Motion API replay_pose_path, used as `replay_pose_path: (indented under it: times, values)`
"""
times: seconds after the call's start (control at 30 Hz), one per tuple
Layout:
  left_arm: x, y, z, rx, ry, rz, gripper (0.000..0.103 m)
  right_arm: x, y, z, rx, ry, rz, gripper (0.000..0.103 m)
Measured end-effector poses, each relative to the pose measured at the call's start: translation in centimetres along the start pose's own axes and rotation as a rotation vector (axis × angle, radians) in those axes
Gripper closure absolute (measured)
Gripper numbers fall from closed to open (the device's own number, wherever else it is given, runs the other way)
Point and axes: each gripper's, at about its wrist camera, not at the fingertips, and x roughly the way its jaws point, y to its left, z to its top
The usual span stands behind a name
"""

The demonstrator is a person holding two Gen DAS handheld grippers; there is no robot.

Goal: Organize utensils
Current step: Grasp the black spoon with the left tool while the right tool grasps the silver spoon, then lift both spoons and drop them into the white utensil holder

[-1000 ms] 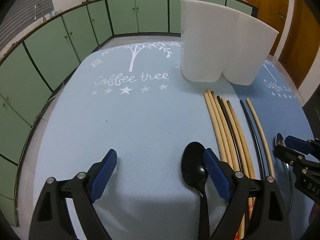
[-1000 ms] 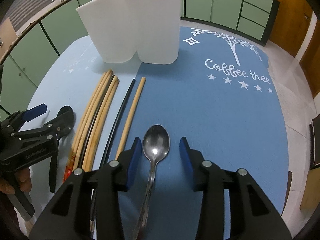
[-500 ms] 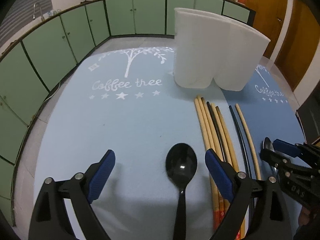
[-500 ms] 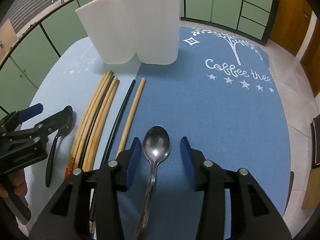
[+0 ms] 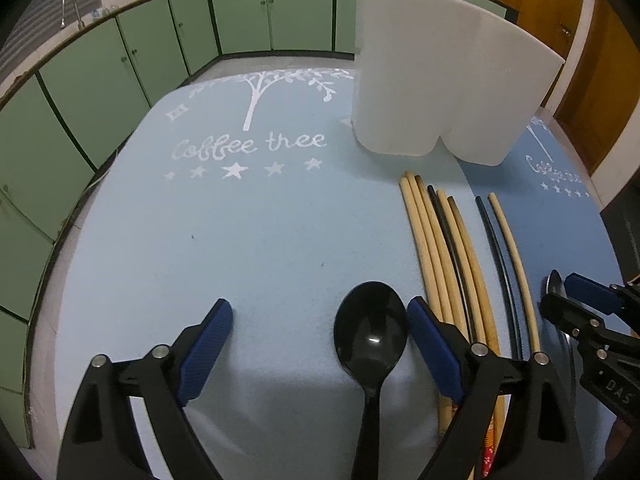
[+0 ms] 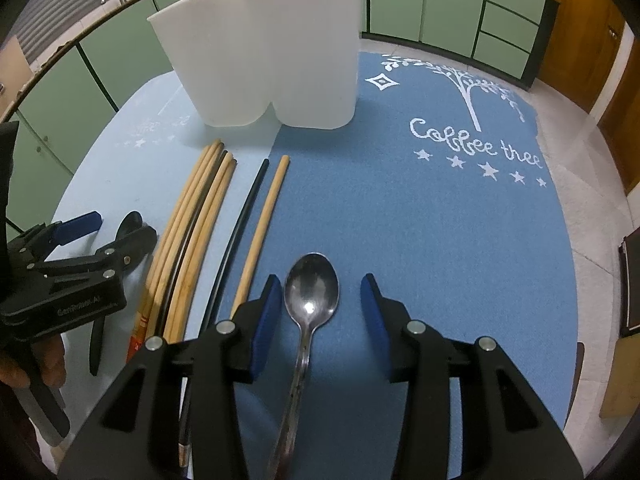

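A black spoon (image 5: 371, 338) lies on the light blue mat between the wide-open jaws of my left gripper (image 5: 320, 336), close to the right pad. A metal spoon (image 6: 311, 292) lies on the darker blue mat between the open jaws of my right gripper (image 6: 320, 312), nearer the left pad. Several wooden and black chopsticks (image 5: 444, 248) lie side by side between the two spoons; they also show in the right wrist view (image 6: 200, 216). A white two-compartment holder (image 5: 440, 92) stands upright behind them, seen too in the right wrist view (image 6: 268, 56).
The left gripper (image 6: 80, 264) shows at the left of the right wrist view, the right gripper (image 5: 588, 320) at the right of the left wrist view. Green cabinets (image 5: 120, 60) ring the table. The mats carry "Coffee tree" print (image 6: 476, 144).
My left gripper has shifted sideways around the black spoon, which now sits near its right pad again after being centred. My right gripper has barely moved over the metal spoon.
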Motion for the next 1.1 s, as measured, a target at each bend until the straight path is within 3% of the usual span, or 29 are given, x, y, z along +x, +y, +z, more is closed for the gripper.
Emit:
replay_pose_path:
  times: [0.13,0.2,0.33,0.53,0.73,1.1]
  values:
    - [-0.3,-0.2,-0.2,-0.005,0.002,-0.011,0.028,0.1,0.4,0.1,-0.004,0.007,-0.018,0.064]
    - [-0.5,-0.3,-0.2,-0.007,0.0,-0.02,0.035,0.2,0.5,0.1,-0.004,0.008,-0.025,0.073]
    - [-1.0,-0.4,-0.2,-0.007,-0.008,-0.044,0.068,0.1,0.4,0.1,-0.001,0.006,-0.02,0.076]
    - [-2.0,0.4,-0.7,-0.036,-0.048,-0.101,0.069,-1.2,0.1,-0.6,0.013,-0.065,0.003,0.076]
    - [-5.3,1.3,-2.0,-0.054,-0.224,-0.121,0.069,-3.9,-0.1,-1.1,0.015,-0.159,0.024,0.076]
    - [-9.3,2.0,-1.0,-0.095,-0.391,-0.139,0.069,-10.4,-0.3,0.3,-0.008,-0.352,0.069,0.076]
